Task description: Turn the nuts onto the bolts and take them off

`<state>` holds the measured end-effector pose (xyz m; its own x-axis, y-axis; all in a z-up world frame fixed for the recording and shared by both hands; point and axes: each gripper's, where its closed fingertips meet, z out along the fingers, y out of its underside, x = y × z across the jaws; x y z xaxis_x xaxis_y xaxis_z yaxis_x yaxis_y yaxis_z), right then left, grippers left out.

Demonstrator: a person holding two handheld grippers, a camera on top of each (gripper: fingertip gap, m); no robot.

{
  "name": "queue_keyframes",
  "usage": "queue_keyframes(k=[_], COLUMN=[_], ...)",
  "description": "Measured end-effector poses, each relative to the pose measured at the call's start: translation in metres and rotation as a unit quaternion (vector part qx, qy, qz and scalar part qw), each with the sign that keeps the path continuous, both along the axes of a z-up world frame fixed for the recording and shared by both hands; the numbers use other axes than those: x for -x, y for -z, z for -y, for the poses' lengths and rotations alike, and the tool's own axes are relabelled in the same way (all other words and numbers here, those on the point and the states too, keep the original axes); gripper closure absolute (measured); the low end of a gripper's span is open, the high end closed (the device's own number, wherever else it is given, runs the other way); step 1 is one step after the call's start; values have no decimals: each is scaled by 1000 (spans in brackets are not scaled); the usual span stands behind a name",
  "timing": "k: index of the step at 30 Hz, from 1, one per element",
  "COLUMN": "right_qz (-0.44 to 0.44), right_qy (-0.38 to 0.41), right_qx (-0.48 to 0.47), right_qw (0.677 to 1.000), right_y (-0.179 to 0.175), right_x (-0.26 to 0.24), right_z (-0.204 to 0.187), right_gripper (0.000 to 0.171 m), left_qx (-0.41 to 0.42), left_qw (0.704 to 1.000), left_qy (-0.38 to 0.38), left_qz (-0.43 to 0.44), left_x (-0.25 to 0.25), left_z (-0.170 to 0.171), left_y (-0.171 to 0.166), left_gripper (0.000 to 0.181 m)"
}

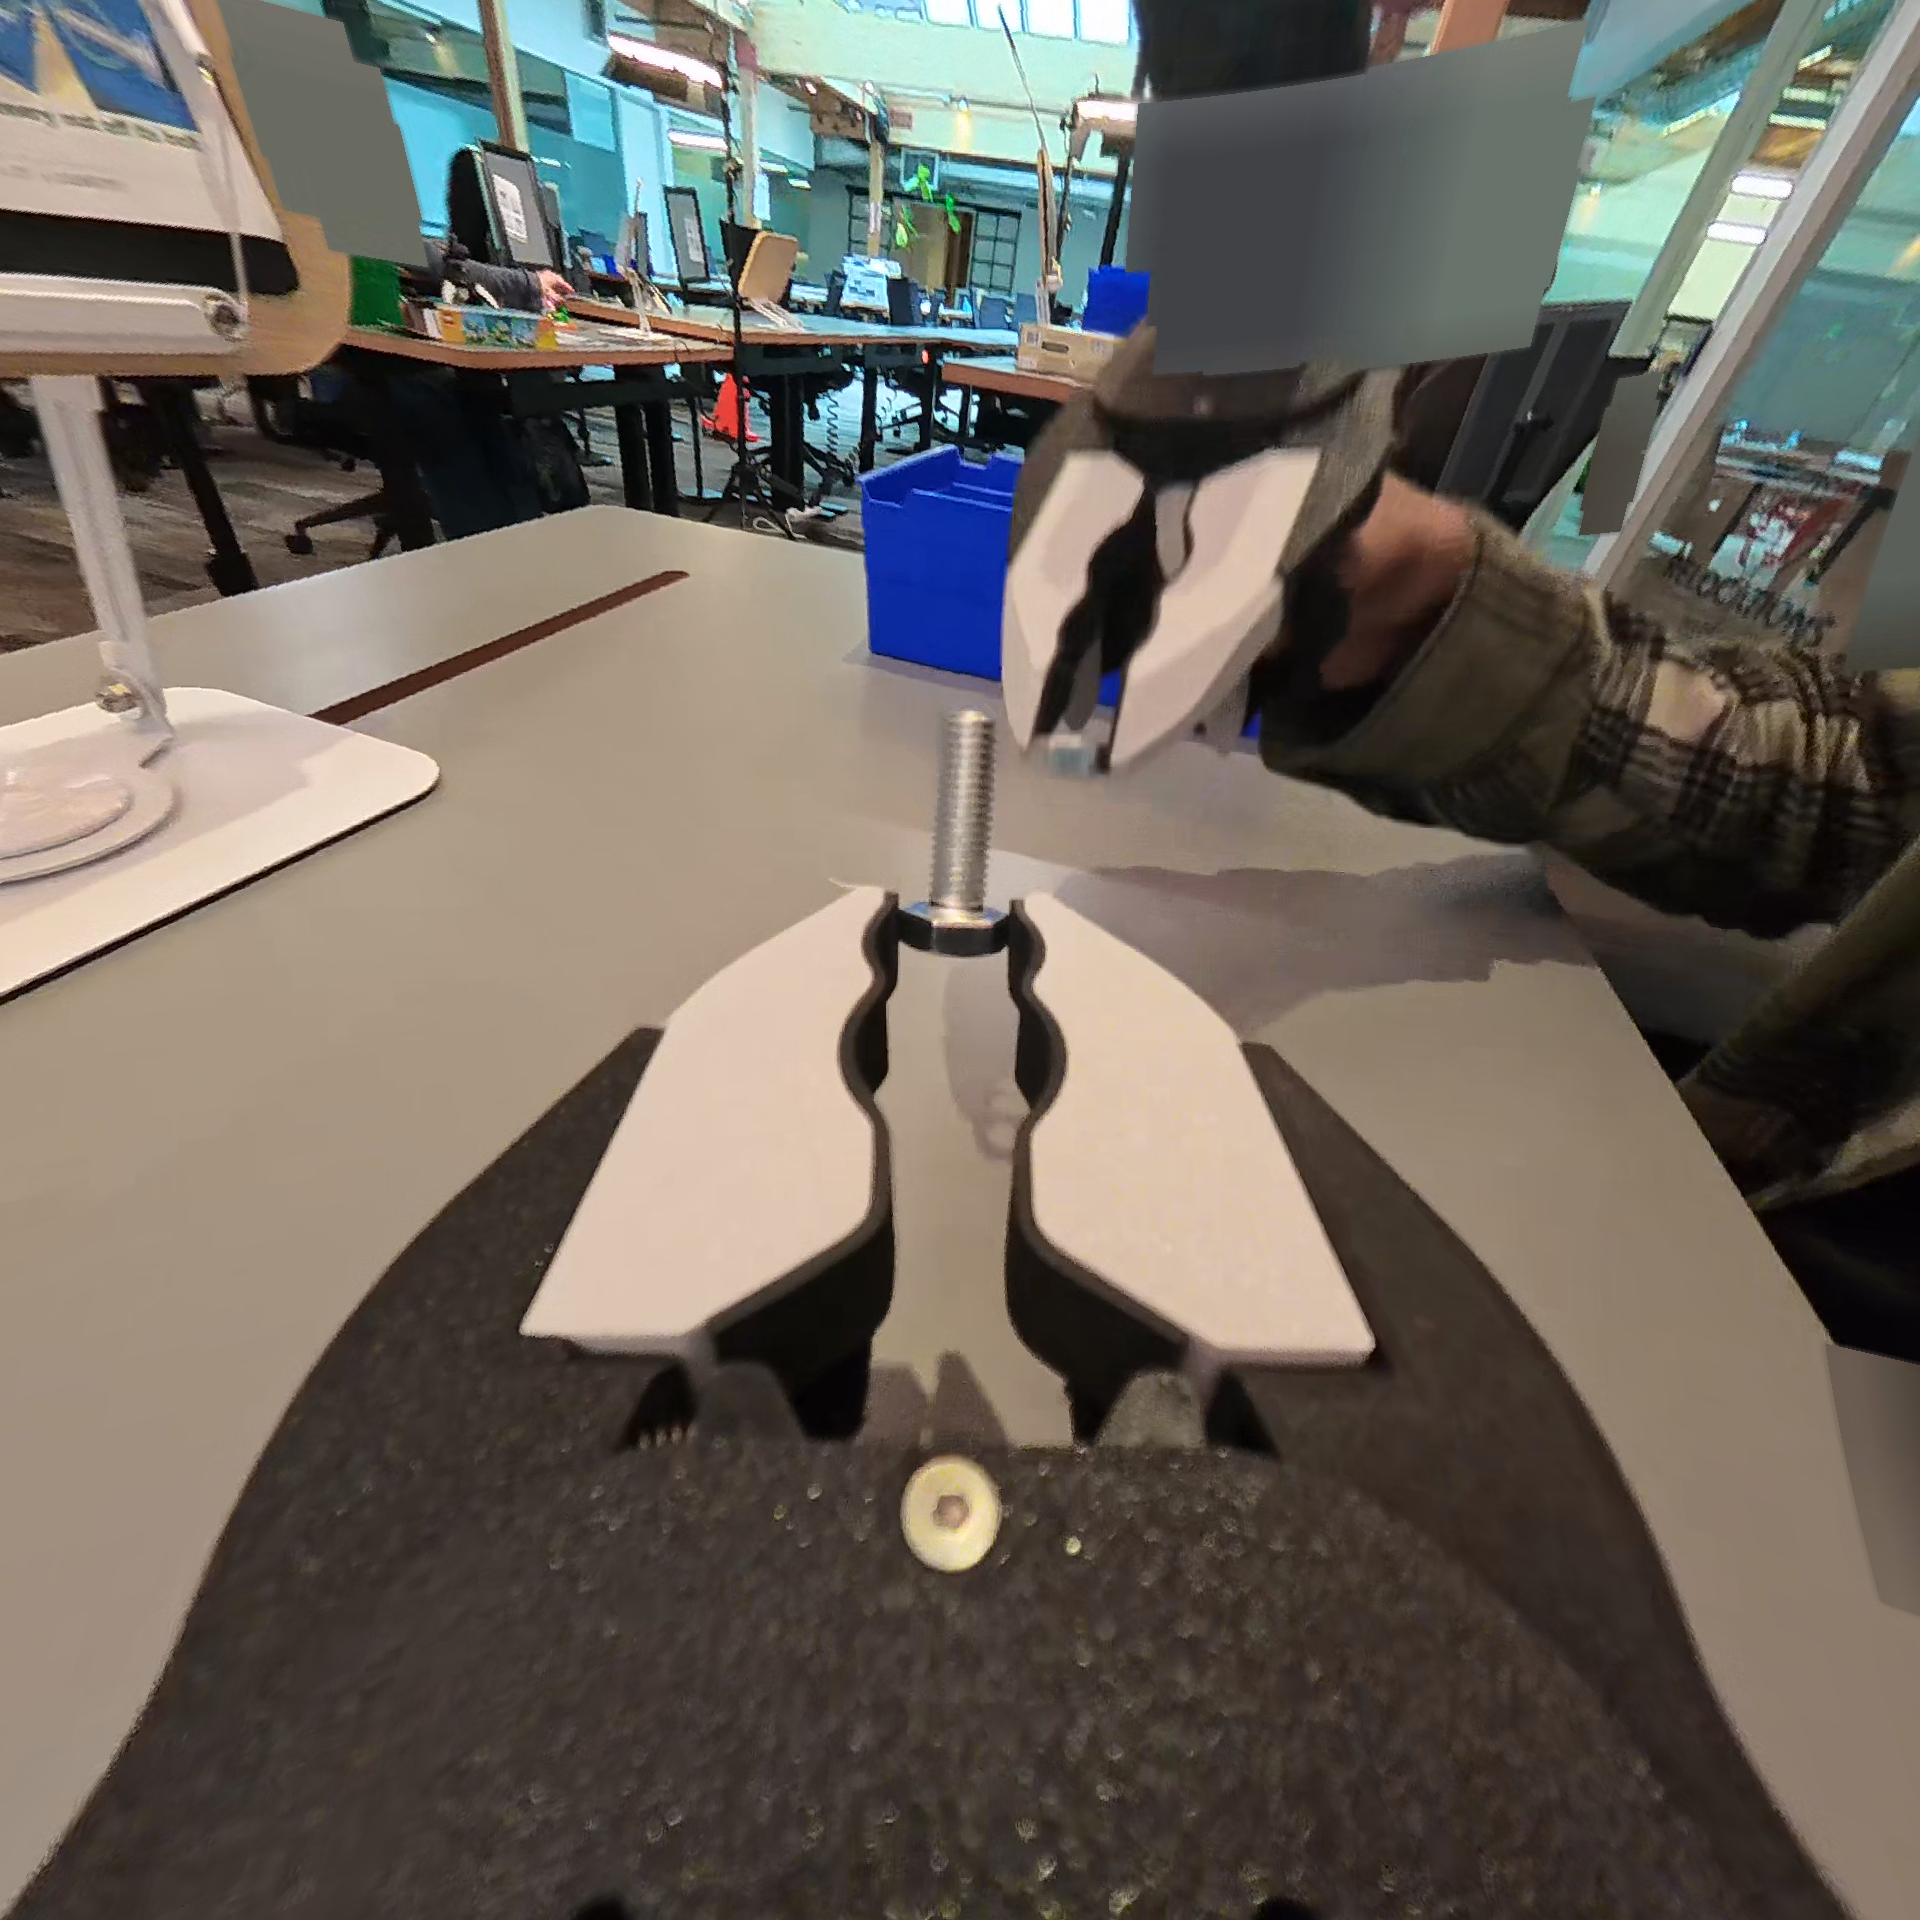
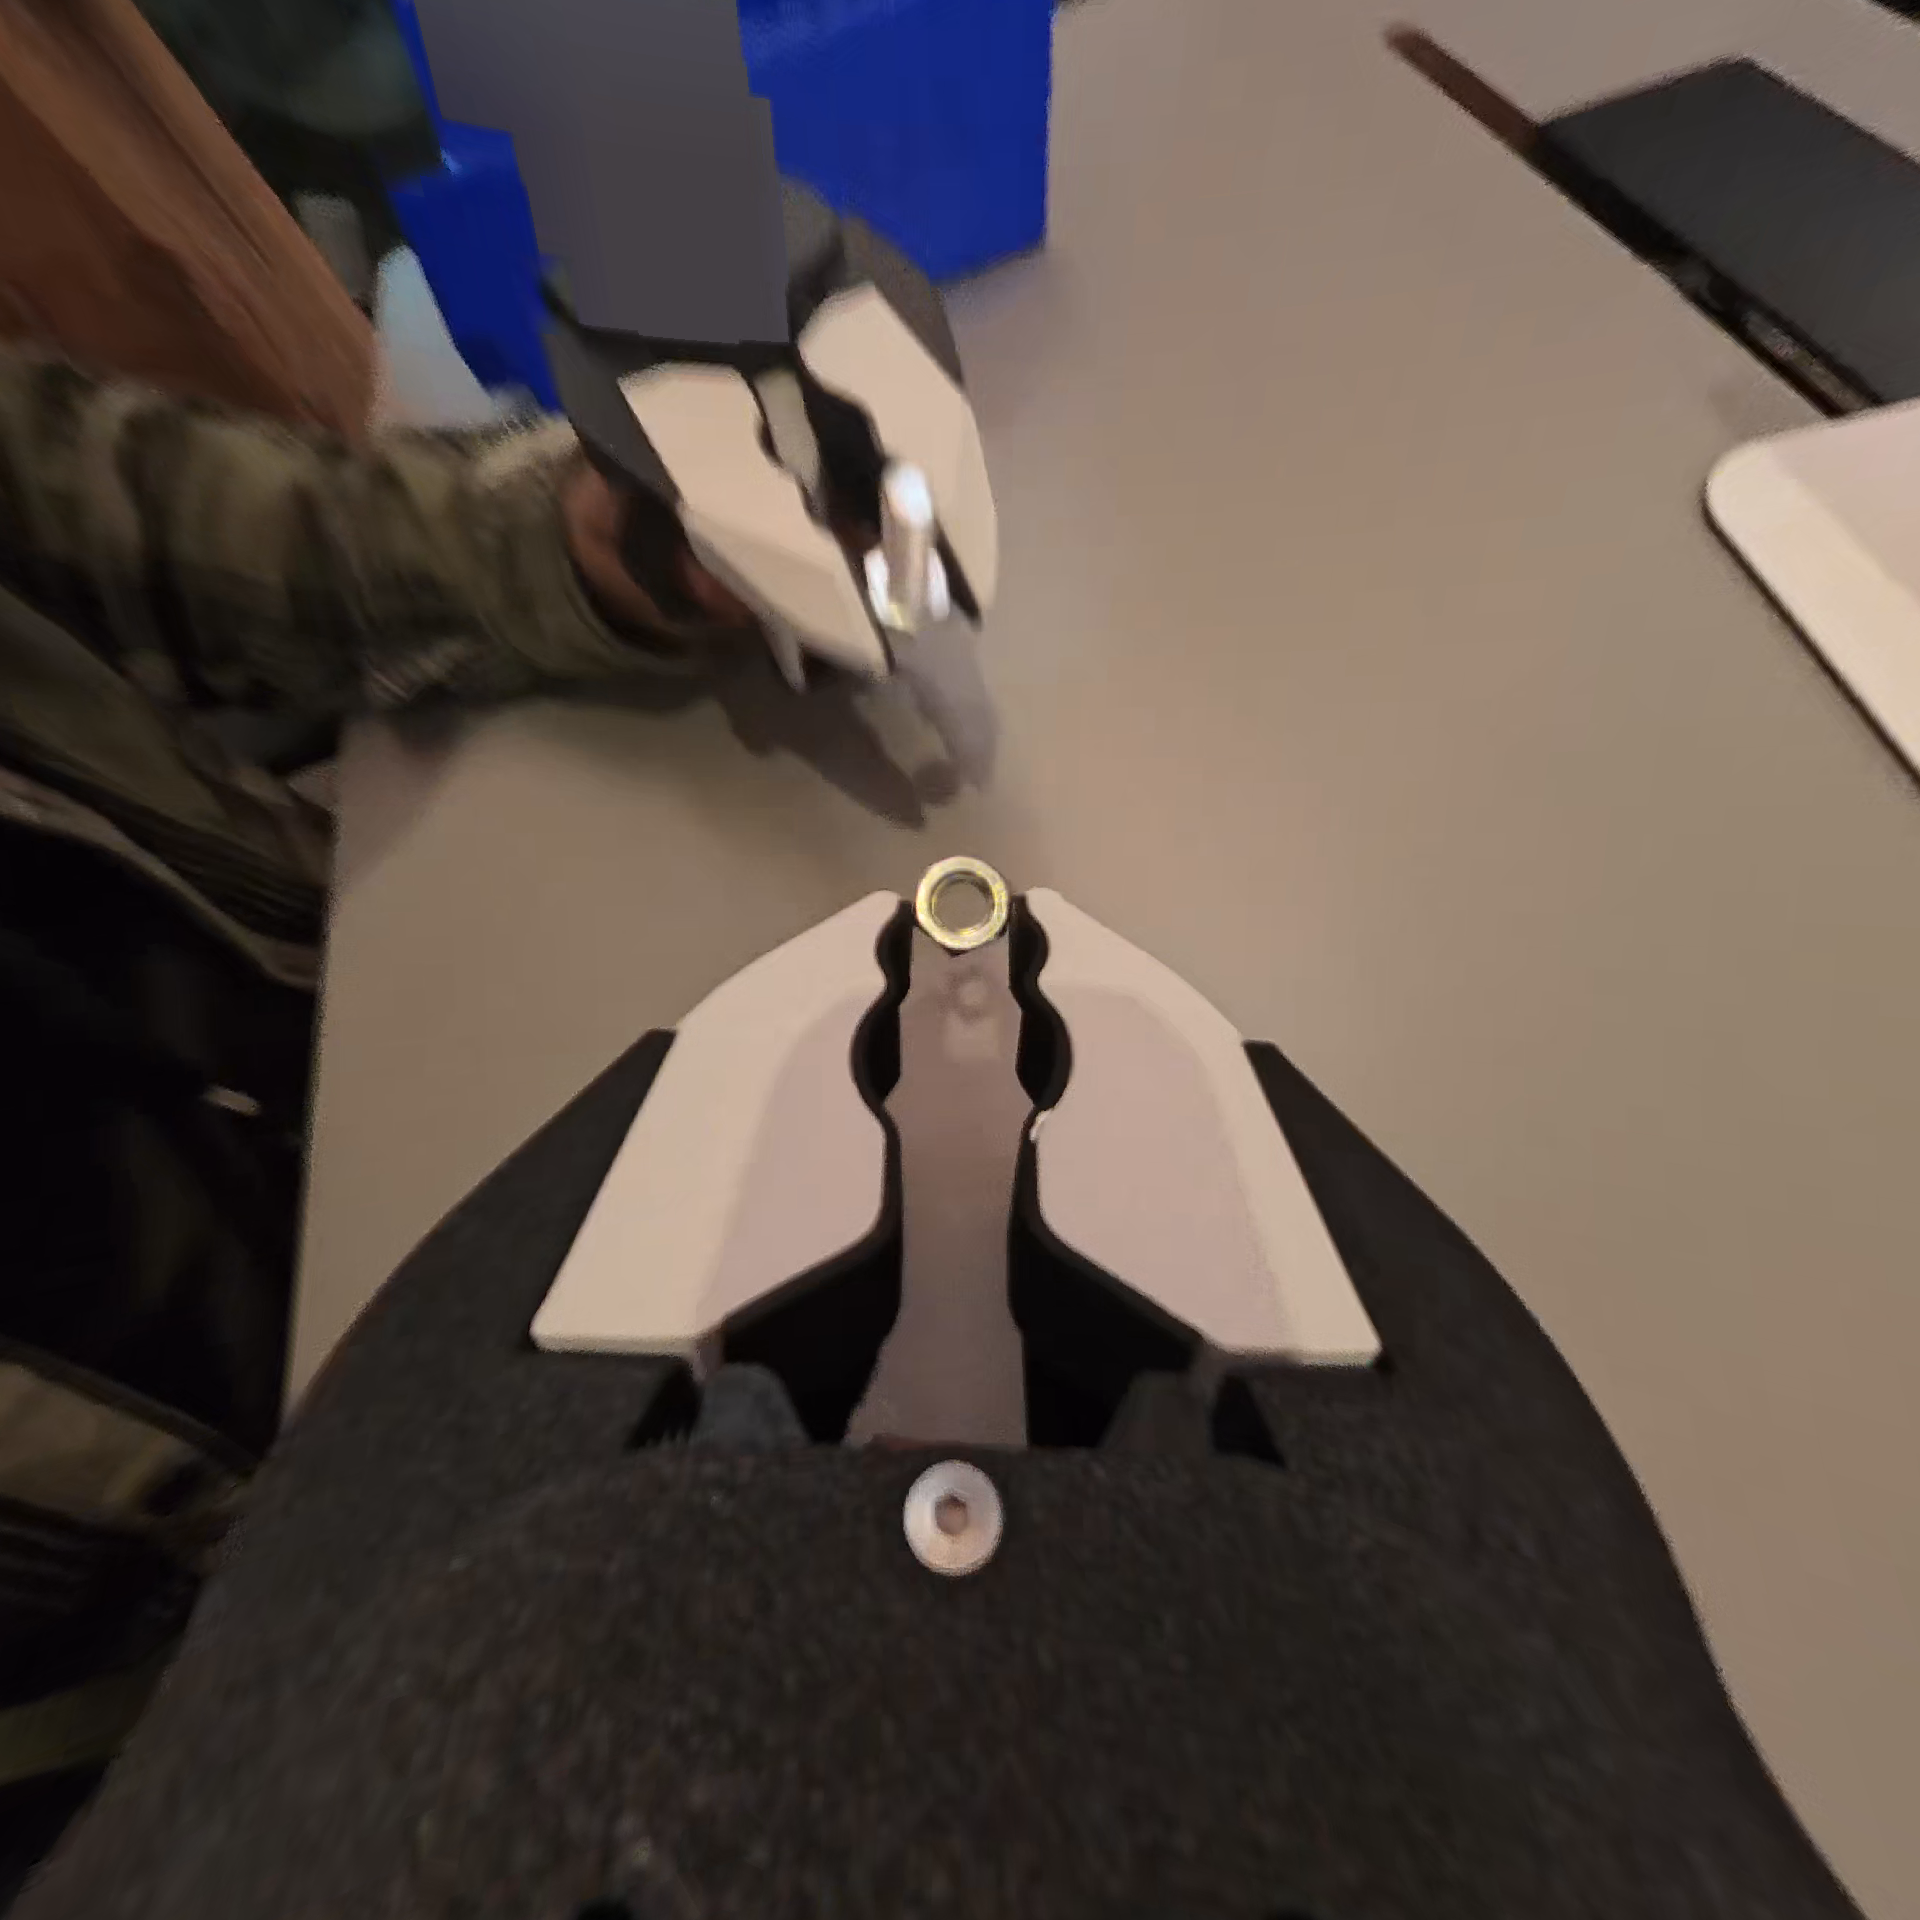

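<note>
My left gripper (image 1: 954,928) is shut on the hex head of a silver bolt (image 1: 962,810), which stands upright with its thread pointing up, above the grey table (image 1: 623,831). My right gripper (image 2: 961,909) is shut on a silver nut (image 2: 961,902), its hole facing the camera. In the left wrist view the right gripper (image 1: 1075,753) hangs point-down just right of the bolt's top, the nut (image 1: 1070,756) level with the thread's tip and apart from it. In the right wrist view the left gripper (image 2: 914,613) with the bolt (image 2: 906,551) shows farther off, blurred.
A blue bin (image 1: 940,561) stands on the table behind the grippers. A white lamp base on a white mat (image 1: 208,800) lies at the left. A person's plaid sleeve (image 1: 1621,717) reaches in from the right. A dark flat device (image 2: 1756,197) lies at the far right. The grippers' ends are close to 7 cm from one another.
</note>
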<state>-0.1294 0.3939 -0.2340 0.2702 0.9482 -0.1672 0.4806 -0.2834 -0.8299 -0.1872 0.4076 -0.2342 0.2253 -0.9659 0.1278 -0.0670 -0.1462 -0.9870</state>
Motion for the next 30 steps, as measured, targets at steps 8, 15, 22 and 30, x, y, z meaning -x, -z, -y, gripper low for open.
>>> queue_keyframes(k=[8,15,22,30], right_qz=[-32,-7,4,131], right_qy=[-9,-19,-43,-129], right_qx=[28,25,10,-94], right_qw=[999,999,999,978], right_y=[-26,-21,-22,-9], right_x=[39,43,46,37], right_z=[-1,1,6,12], right_gripper=[154,154,154,154], left_qx=[-17,-18,-20,-12], left_qw=[998,998,997,994], left_qy=[18,27,38,56], left_qz=[-64,-62,-59,-91], left_x=[-10,-12,-15,-21], left_z=[10,13,18,25], left_y=[14,12,11,20], left_gripper=[162,162,162,162])
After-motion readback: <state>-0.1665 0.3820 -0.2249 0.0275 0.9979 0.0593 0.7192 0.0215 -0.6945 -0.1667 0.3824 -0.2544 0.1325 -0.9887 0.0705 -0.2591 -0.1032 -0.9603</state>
